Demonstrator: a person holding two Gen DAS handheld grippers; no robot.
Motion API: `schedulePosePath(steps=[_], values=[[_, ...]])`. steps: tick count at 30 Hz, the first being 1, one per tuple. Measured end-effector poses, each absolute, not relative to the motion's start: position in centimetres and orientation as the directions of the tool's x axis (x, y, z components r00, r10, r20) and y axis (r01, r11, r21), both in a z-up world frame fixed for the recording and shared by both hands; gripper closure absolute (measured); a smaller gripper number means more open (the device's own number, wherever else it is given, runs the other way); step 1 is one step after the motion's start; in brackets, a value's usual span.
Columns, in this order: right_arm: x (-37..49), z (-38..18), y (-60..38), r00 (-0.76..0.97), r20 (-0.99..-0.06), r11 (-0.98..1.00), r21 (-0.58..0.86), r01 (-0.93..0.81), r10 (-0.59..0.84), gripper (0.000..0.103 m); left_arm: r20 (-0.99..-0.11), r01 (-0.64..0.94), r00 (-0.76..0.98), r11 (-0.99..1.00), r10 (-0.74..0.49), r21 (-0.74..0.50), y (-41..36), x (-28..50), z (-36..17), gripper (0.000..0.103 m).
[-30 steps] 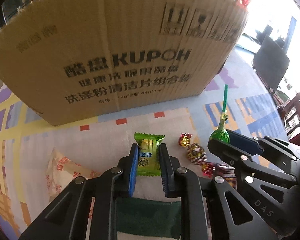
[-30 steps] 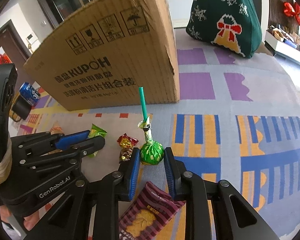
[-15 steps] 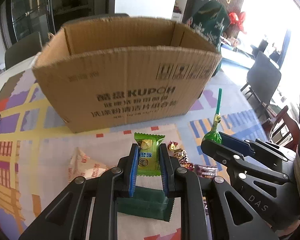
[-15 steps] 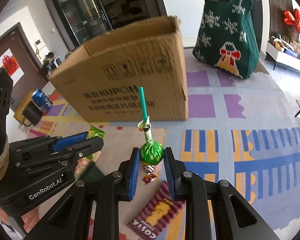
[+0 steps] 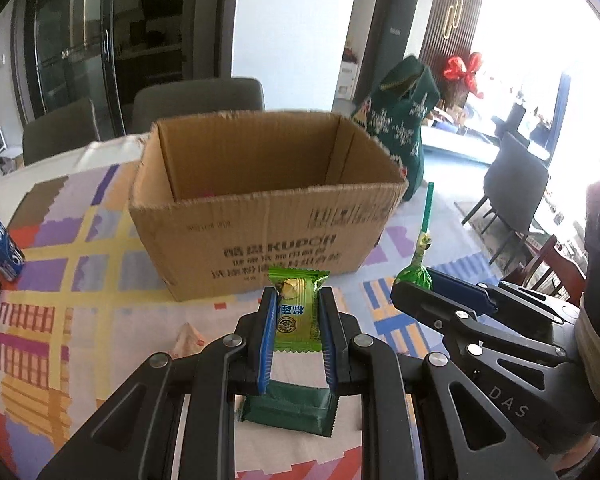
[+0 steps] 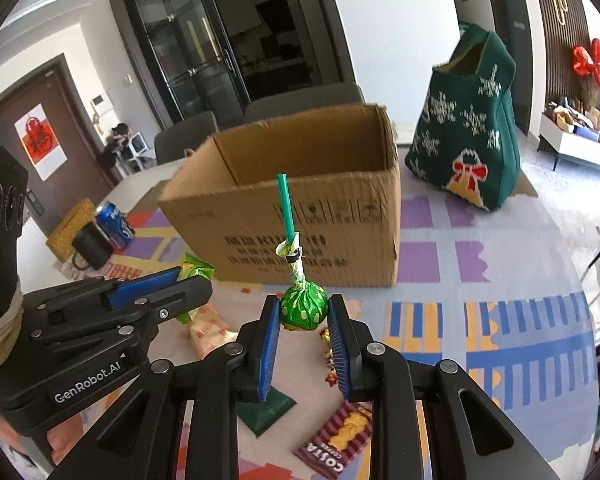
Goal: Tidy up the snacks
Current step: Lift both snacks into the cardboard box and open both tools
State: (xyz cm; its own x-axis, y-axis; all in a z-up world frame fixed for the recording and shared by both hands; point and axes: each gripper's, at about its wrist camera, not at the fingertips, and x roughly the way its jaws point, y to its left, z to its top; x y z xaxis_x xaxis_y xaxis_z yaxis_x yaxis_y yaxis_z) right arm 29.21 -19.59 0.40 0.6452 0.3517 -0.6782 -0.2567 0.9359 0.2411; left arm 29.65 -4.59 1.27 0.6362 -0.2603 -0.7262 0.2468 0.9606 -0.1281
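1. Left gripper (image 5: 298, 312), lower centre of the left wrist view: blue pads clamped on a light green snack packet (image 5: 297, 312), held upright, clear of the table.
2. Right gripper (image 6: 303, 320), lower centre of the right wrist view: pads closed on the foil ball of a green lollipop (image 6: 303, 307); its teal stick points up across the box front.
3. Cardboard box (image 5: 260, 216), open at the top, sits mid-frame in both views, beyond both grippers. Its inside looks mostly bare; the floor is only partly seen.
4. On the patterned tablecloth (image 5: 80, 264) below the grippers: a dark green packet (image 5: 288, 404), a pale orange-printed packet (image 6: 210, 330), small gold-and-red candies (image 6: 327, 344), a striped COSTA sachet (image 6: 340, 440).
5. Blue can (image 6: 114, 222) beside a black mug (image 6: 90, 246), left edge of the right wrist view.
6. Green knitted bag (image 6: 472, 136) with snowflakes and a red bow, upper right, just beside the box.
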Motion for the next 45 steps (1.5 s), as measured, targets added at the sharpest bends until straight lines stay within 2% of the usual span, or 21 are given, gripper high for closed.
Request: schedulePosePath(steps=[25, 33, 45], values=[[31.2, 6.9, -17.2, 0.723, -0.58, 0.927, 0.205, -0.315, 0.374, 0.077, -0.634, 0.221, 0.74, 0.971, -0.227, -0.09, -2.2, 31.9, 7.3, 0.082], [33.3, 7.3, -16.9, 0.722, -0.588, 0.93, 0.197, -0.309, 0.364, 0.077, -0.639, 0.209, 0.74, 0.975, -0.209, -0.077, -1.9, 34.3, 7.7, 0.082], [37.0, 6.9, -16.5, 0.714, -0.618, 0.943, 0.166, -0.289, 0.328, 0.077, -0.695, 0.191, 0.689, 0.977, -0.205, -0.098, -1.3, 38.4, 5.7, 0.082]])
